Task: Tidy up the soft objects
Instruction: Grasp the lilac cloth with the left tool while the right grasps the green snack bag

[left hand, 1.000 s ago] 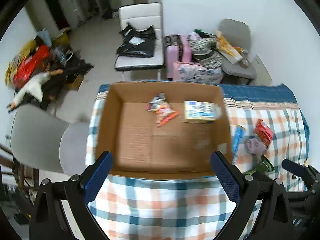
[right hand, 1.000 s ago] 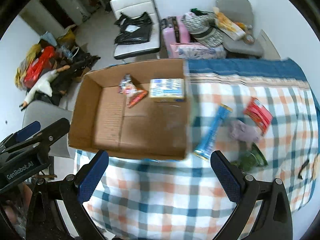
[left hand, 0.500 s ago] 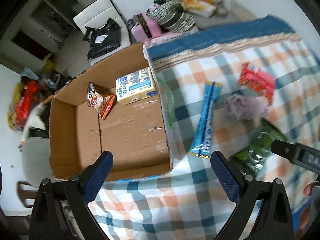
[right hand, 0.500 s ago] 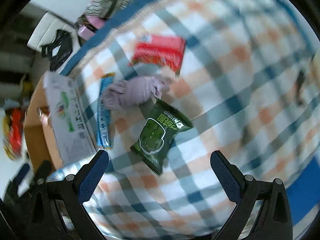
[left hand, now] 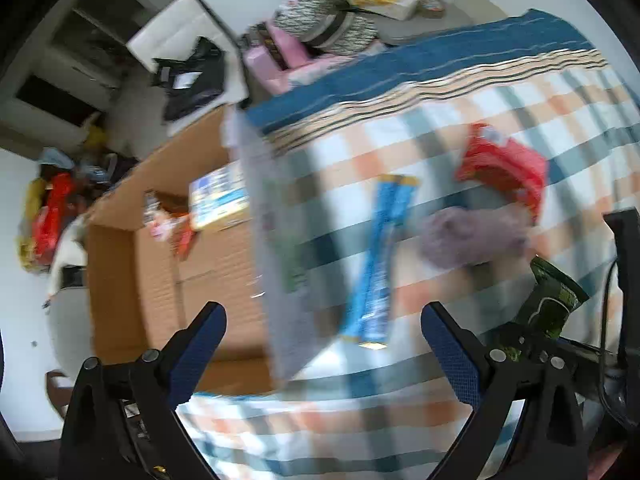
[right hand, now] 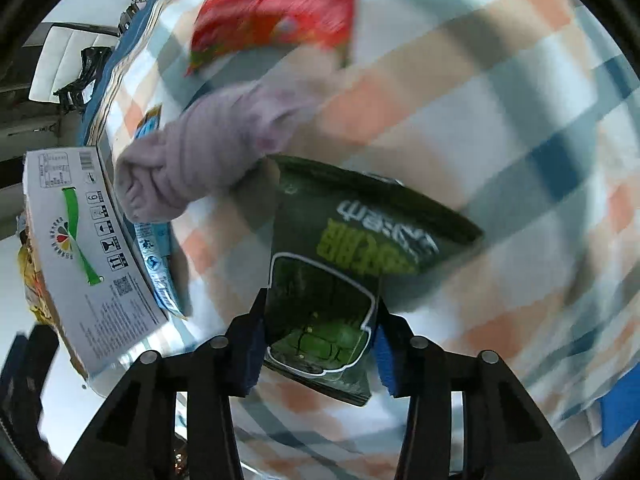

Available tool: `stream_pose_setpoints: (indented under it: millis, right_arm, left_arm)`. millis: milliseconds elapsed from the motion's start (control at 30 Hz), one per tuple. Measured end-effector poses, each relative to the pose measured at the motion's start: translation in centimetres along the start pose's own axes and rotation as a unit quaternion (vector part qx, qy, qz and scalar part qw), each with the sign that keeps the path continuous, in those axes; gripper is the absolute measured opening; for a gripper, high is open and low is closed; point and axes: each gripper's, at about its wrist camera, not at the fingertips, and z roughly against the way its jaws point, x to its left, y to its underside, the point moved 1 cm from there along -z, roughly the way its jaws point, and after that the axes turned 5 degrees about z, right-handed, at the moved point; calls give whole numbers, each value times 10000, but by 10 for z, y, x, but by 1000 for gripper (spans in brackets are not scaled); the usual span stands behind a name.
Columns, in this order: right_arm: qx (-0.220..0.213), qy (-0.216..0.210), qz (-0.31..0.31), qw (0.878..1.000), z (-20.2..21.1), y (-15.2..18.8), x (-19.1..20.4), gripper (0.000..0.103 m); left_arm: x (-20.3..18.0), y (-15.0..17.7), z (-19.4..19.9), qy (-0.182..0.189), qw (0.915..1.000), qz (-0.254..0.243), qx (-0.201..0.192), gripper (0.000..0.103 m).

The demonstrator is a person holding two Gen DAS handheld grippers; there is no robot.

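My right gripper [right hand: 318, 344] is shut on the lower end of a dark green snack bag [right hand: 344, 256], which lies on the checked cloth; the bag also shows in the left wrist view [left hand: 550, 300]. A lilac soft cloth bundle [right hand: 208, 148] touches the bag's upper left; it also shows in the left wrist view [left hand: 468, 236]. A red packet [right hand: 276, 8] lies beyond it, and a blue tube packet [left hand: 380, 260] lies beside the cardboard box [left hand: 160, 264]. My left gripper [left hand: 322, 340] is open and empty above the box's near right wall.
The box holds a yellow-blue carton [left hand: 218, 200] and small snack packets [left hand: 172, 220]. Its printed white flap [right hand: 80, 252] stands at the left of the right wrist view. Chairs, a pink suitcase [left hand: 272, 60] and floor clutter lie beyond the table.
My right gripper moved down onto the green snack bag and closed on it. My left gripper swung right and closer, from over the box toward the items on the cloth.
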Motion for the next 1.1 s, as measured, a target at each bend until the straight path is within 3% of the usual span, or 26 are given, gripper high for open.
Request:
stream_pose_setpoints:
  millis: [167,300,367,433,633,667,700,800,867,933,1100]
  right_arm:
    - [-92,211,-109,9997,30,-24,-49,47]
    - [7,395,-166,9991,33,-46,-73,49]
    - [-68,450,-189,9988,36,-49,-77,63]
    - [-223,325,-287,9988,43,-50,-85,89]
    - [-141,77,-520,9985,39,-50,-88,92]
    - [-119,84,-572,9983,36,-49,-87,92]
    - [-60,52,-617,9981,31,-51,-87,92]
    - [-11,44,-668,9978,20,-56,-88,89]
    - [-26,70,-703,9975,16,-57,-90,75]
    - [-45,212,-744,9970,14,-58,-90,57]
    - [-124,334,-675,9971,17,-54,-88,42]
  left_arm:
    - [-47,-29,-18,573,9972,-325,355,100]
    - [-83,-49,-56,895,9895,-491,1028,100]
    - [-93,-56,-74,936,9857,-475,1318,100]
    - [-102,-61,-95,980,9811,-419,1612,100]
    - [-117,-59,-122,1170,9751,-284,1862,99]
    - [-119,-58,-124,1187,9754,-308,1832,93]
    - [-120,-56,-126,1232,9755,-286,1798,81]
    - [-122,-51,-124,1407,9751,-147,1710,55]
    - [-123,-47,-120,1333,9780,-219,1587,42]
    - [-124,-43,-114,1290,9805,-243,1463,39]
    - [-119,-29,-99,1231,9844,-321,1218,38]
